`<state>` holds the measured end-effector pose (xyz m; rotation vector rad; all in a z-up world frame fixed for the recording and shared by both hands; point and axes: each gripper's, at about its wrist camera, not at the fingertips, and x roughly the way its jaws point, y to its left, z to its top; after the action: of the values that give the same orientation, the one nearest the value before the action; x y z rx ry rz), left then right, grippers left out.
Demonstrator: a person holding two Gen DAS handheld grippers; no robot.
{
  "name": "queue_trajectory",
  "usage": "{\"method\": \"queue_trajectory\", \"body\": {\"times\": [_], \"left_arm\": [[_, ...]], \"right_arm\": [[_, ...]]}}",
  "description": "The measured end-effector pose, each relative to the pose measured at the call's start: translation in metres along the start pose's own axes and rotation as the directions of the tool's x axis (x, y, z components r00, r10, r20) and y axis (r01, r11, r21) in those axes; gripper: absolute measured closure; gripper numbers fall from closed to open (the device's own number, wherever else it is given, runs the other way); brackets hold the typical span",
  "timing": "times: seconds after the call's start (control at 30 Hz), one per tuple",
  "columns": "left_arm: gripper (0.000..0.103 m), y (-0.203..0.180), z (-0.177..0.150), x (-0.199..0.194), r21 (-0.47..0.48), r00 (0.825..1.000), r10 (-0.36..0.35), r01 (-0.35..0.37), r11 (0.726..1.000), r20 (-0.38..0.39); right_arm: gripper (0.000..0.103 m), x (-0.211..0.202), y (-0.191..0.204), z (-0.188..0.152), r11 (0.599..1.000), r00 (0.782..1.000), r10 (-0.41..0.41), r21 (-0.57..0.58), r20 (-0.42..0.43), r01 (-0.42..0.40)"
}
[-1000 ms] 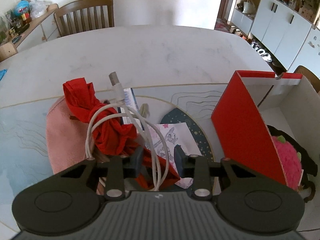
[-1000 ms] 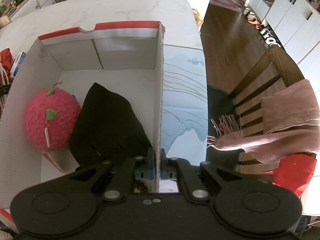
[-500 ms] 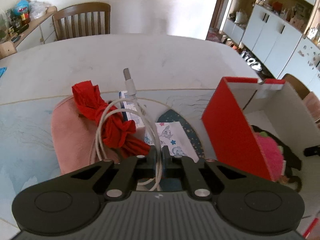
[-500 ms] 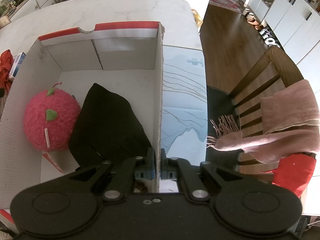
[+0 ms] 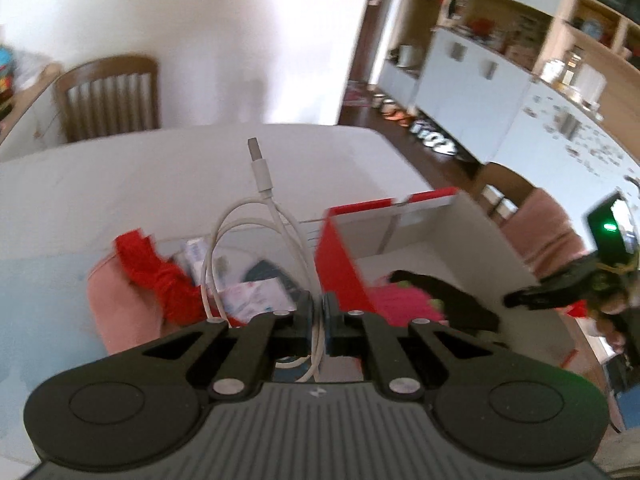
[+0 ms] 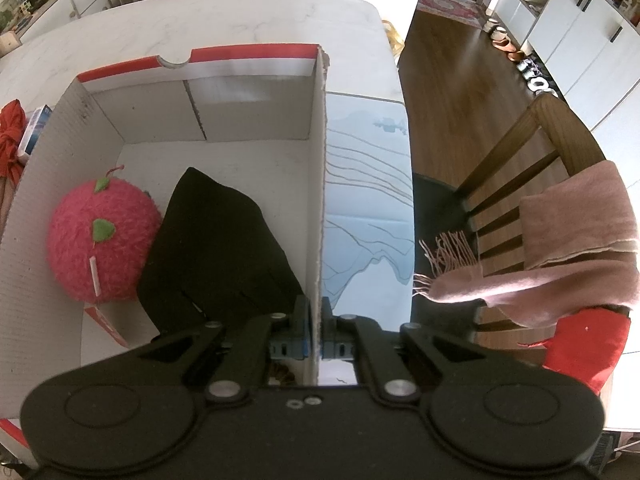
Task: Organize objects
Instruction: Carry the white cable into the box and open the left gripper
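A white marble table [image 5: 120, 184] filled the frame, with a red-and-white cardboard box [image 5: 340, 264] at centre right. The left gripper [image 5: 316, 316] was clamped on a coiled white USB cable [image 5: 260, 208], whose loop and plug rose straight above the jaws toward mid-frame, clear of the table. The right gripper [image 6: 315, 320] pinched the box's right wall [image 6: 318, 184] at lower centre.

red cloth [image 6: 11, 136] cut off left – shelves [image 5: 520, 36] blurred

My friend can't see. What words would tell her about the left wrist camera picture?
The left gripper is shut on a looped white cable, lifted above a pink cloth and red fabric on the table. On the right stands an open red-and-white box.
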<state>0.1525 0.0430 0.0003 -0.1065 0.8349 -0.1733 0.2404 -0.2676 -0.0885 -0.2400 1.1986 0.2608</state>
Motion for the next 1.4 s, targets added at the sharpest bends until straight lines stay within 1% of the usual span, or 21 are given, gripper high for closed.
{"method": "queue_trajectory", "body": {"times": [0.13,0.27,0.4,0.57,0.63,0.7,0.83,0.93,1.2,1.3,1.4], "left_arm": [[0.098,-0.026,0.009,-0.003,0.060,0.998,-0.064,0.063,0.996,0.004],[0.098,-0.056,0.019,0.004,0.132,0.992,-0.125,0.125,0.983,-0.006],[0.098,-0.089,0.026,0.015,0.207,0.983,-0.181,0.183,0.961,-0.030],[0.098,-0.125,0.029,0.031,0.262,0.967,-0.241,0.253,0.931,-0.079],[0.098,-0.136,0.028,0.042,0.278,0.963,-0.246,0.268,0.922,-0.109],[0.098,-0.142,0.026,0.055,0.271,0.957,-0.250,0.282,0.920,-0.147],[0.098,-0.150,0.018,0.085,0.241,0.936,-0.271,0.323,0.915,-0.224],[0.098,-0.156,0.012,0.106,0.231,0.924,-0.269,0.334,0.914,-0.270],[0.099,-0.164,0.004,0.130,0.259,0.914,-0.253,0.341,0.904,-0.317],[0.099,-0.166,0.001,0.136,0.256,0.905,-0.262,0.356,0.899,-0.336],[0.099,-0.165,-0.002,0.142,0.247,0.897,-0.261,0.360,0.900,-0.356]], "right_arm": [[0.101,-0.001,0.001,-0.001,1.000,1.000,0.001,-0.001,0.002,-0.001],[0.102,-0.003,0.001,-0.002,1.000,1.000,0.005,0.001,0.005,-0.005],[0.102,-0.003,0.001,-0.002,1.000,1.000,0.005,0.002,0.004,-0.005],[0.102,-0.004,0.002,-0.002,1.000,1.000,0.005,0.002,0.004,-0.005],[0.102,-0.004,0.002,-0.002,1.000,1.000,0.005,0.002,0.005,-0.005],[0.102,-0.004,0.002,-0.002,1.000,1.000,0.005,0.003,0.005,-0.005],[0.102,-0.004,0.003,-0.003,1.000,1.000,0.005,0.003,0.006,-0.005],[0.102,-0.004,0.004,-0.004,1.000,1.000,0.007,0.006,0.005,-0.007],[0.102,-0.005,0.003,-0.006,1.000,1.000,0.006,0.019,0.006,-0.006],[0.102,-0.005,0.001,-0.008,1.000,1.000,0.008,0.024,0.006,-0.009],[0.102,-0.005,-0.001,-0.009,1.000,1.000,0.010,0.027,0.006,-0.010]]}}
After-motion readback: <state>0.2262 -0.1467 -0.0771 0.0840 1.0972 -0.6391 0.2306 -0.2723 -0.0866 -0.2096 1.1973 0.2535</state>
